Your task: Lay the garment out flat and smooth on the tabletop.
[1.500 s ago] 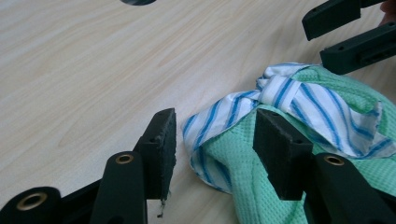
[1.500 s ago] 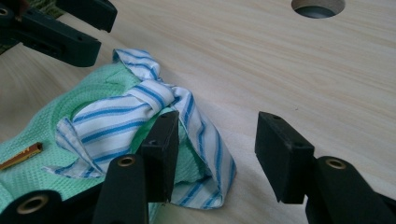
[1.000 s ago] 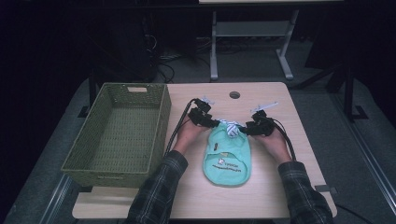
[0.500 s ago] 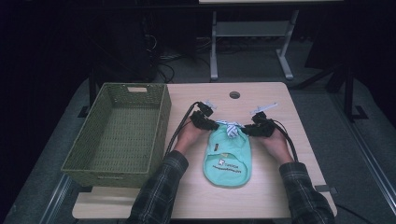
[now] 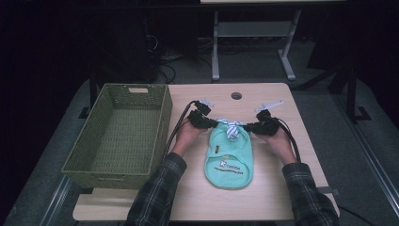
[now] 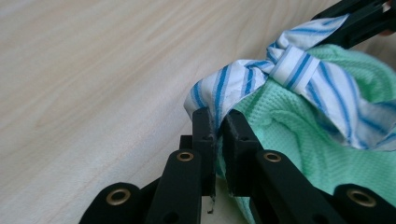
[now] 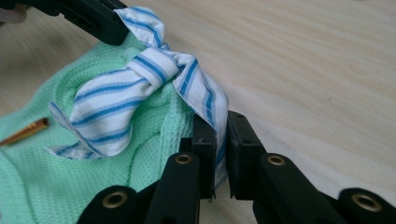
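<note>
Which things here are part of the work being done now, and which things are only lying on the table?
In the job:
- green garment with striped collar
- left gripper, shut on the collar
- right gripper, shut on the collar

Lying about:
- wicker basket, nothing in it, left of the garment
- table

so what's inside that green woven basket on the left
Nothing visible: the rectangular green woven basket shows bare woven floor in the high view. Its near wall hides a strip of floor just behind it, so something flat there could go unseen.
</note>
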A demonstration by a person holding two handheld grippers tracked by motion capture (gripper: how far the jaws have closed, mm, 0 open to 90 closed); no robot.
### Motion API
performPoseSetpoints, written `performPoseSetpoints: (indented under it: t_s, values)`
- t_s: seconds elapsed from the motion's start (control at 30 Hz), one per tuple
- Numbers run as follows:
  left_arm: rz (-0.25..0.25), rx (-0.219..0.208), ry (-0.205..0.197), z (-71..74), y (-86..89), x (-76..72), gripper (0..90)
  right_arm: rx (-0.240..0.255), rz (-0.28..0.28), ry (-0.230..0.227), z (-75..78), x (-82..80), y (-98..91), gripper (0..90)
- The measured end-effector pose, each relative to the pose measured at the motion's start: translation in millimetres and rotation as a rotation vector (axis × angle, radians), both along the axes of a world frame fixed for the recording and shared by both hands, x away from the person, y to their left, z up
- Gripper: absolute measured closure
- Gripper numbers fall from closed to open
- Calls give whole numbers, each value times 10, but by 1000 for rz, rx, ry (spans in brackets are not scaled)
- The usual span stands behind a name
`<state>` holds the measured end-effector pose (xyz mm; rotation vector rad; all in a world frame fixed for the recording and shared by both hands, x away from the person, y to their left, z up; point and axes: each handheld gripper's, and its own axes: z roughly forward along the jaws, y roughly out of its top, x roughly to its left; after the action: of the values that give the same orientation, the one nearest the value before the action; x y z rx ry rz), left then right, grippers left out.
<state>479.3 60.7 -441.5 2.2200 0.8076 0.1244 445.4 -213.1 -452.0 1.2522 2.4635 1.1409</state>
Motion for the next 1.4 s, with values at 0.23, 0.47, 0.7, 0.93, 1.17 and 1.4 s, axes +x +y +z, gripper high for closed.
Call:
performPoseSetpoints:
  t_s: [0.23,0.47,0.7,0.93,1.17,1.4]
  values:
    - [11,-32,-43,209,71,-85,837,33,-7,-43,110,-13,7,840]
    - [35,-69,-112,425,111,-166,836,45,-8,-73,371,28,1,841]
    - [35,-76,-159,551,126,-320,835,43,8,-113,478,-16,23,840]
    - [17,-56,-183,561,136,-515,831,26,32,-131,461,-183,46,837]
    - [9,-73,-162,549,214,-681,829,18,57,-172,532,-371,71,826]
    - [14,-95,-179,572,242,-821,829,11,75,-190,551,-559,90,819]
